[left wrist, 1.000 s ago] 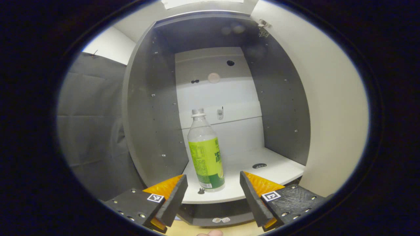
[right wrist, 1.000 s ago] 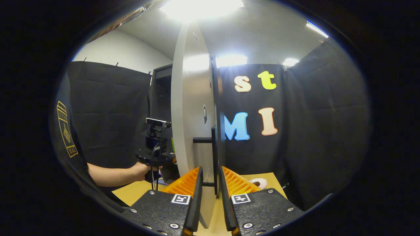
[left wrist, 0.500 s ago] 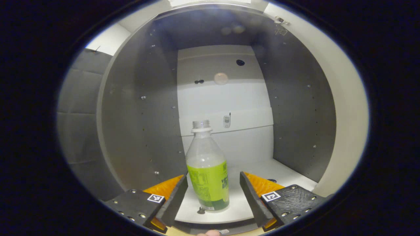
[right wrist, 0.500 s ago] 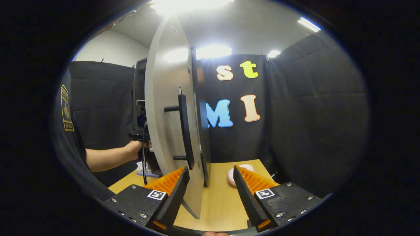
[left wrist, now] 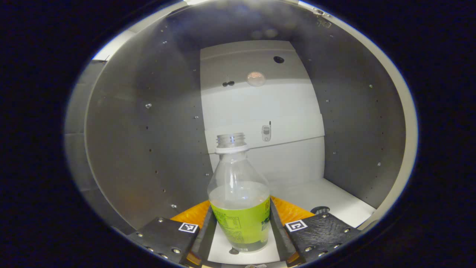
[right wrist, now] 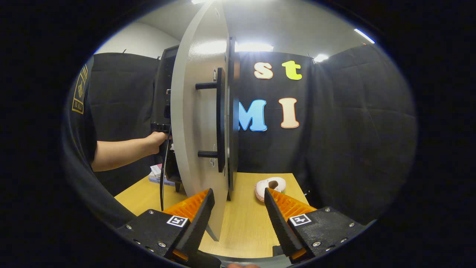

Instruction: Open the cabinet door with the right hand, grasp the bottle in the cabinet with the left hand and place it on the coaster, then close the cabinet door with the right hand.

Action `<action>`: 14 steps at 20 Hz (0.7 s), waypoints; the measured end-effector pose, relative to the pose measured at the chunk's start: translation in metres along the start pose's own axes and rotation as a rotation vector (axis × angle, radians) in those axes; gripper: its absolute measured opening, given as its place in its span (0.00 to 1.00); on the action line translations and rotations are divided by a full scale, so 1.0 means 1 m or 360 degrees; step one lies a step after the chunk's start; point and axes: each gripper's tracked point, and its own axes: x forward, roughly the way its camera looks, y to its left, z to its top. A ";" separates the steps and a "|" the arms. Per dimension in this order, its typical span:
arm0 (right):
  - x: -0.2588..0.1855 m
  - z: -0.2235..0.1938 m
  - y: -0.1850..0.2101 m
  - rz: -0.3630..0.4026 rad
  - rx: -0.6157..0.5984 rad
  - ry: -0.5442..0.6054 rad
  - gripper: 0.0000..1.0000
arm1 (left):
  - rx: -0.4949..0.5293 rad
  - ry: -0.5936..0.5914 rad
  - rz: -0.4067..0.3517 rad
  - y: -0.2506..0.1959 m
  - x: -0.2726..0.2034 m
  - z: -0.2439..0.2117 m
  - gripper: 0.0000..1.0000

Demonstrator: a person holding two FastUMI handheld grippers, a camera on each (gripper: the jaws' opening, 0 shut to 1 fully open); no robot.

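A clear bottle [left wrist: 240,208] with a green label and no cap stands on the white cabinet floor [left wrist: 327,197], part full of liquid. My left gripper [left wrist: 240,210] reaches into the cabinet, and both fingers press on the label's sides. In the right gripper view the white cabinet door [right wrist: 195,123] stands wide open, its black bar handle [right wrist: 221,119] facing me. My right gripper [right wrist: 238,193] is open below the handle with the door's lower edge between its fingers, touching nothing. A pale round coaster [right wrist: 270,185] lies on the wooden table [right wrist: 249,227] to the right of the door.
The cabinet's grey side walls [left wrist: 148,149] close in on both sides of the left gripper. A person's forearm [right wrist: 122,150] reaches into the cabinet left of the door. A small box [right wrist: 156,175] lies on the table near the cabinet foot. Black cloth walls surround the table.
My left gripper went deeper into the cabinet and its fingers closed in on the bottle. My right gripper let go of the door handle, opened, and dropped below it.
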 end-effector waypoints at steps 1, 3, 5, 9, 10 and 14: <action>-0.002 -0.001 -0.001 0.0009 0.0002 0.0005 0.83 | -0.0032 -0.0007 -0.0025 -0.003 -0.002 0.001 0.69; -0.002 -0.017 -0.014 -0.0036 0.0014 0.0055 0.83 | -0.0053 -0.0014 -0.0030 -0.003 -0.008 0.004 0.69; -0.006 -0.029 -0.019 -0.0029 0.0061 0.0090 0.84 | -0.0059 -0.0037 -0.0014 -0.001 -0.013 0.010 0.69; -0.007 -0.045 -0.057 -0.0092 0.0046 0.0143 0.83 | -0.0052 -0.0067 0.0071 0.012 -0.037 0.022 0.77; -0.004 -0.046 -0.069 -0.0113 0.0045 0.0140 0.84 | -0.0050 -0.0074 0.0097 0.013 -0.043 0.024 0.77; 0.026 -0.078 -0.133 -0.0282 -0.0086 0.0258 0.84 | -0.0071 -0.0086 0.0195 0.028 -0.084 0.027 0.77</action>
